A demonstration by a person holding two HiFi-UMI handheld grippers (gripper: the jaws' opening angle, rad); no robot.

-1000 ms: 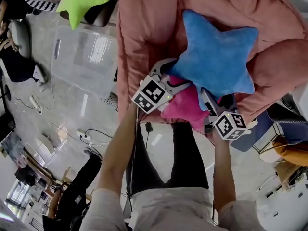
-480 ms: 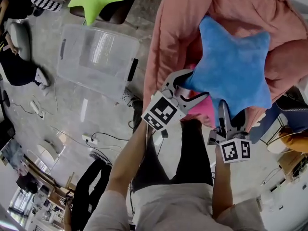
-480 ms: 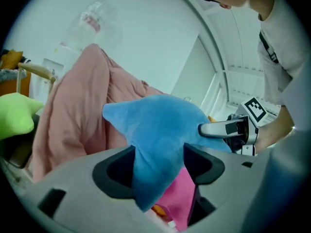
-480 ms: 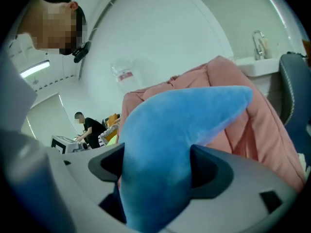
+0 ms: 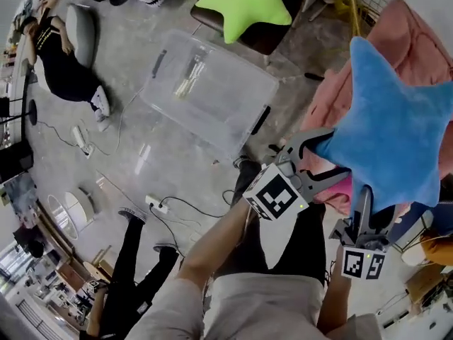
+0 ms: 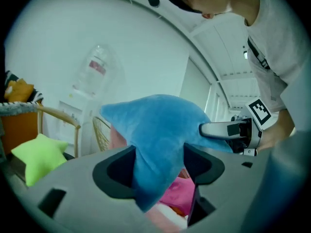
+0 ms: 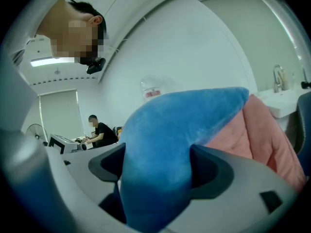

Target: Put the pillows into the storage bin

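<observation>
Both grippers hold a blue star pillow (image 5: 393,133) up in the air. My left gripper (image 5: 327,154) is shut on its left point and my right gripper (image 5: 367,202) on a lower point. Both pairs of jaws have just been closing, with the blue plush between them. In the left gripper view the blue pillow (image 6: 160,140) fills the left gripper (image 6: 158,166); a pink pillow (image 6: 175,198) shows below. The right gripper (image 7: 155,171) squeezes the blue pillow (image 7: 170,135). The clear storage bin (image 5: 233,129) stands on the floor at upper left. A green star pillow (image 5: 248,6) lies beyond it.
The green pillow rests on a dark chair (image 5: 265,40). A salmon blanket heap (image 5: 417,41) is at the right, behind the blue pillow. A person in black (image 5: 64,55) sits on the floor at far left. A power strip with cables (image 5: 159,204) lies near my feet.
Both grippers have risen with the blue pillow, off the salmon heap and the pink pillow. The view has swung left, so the bin now sits nearer the middle.
</observation>
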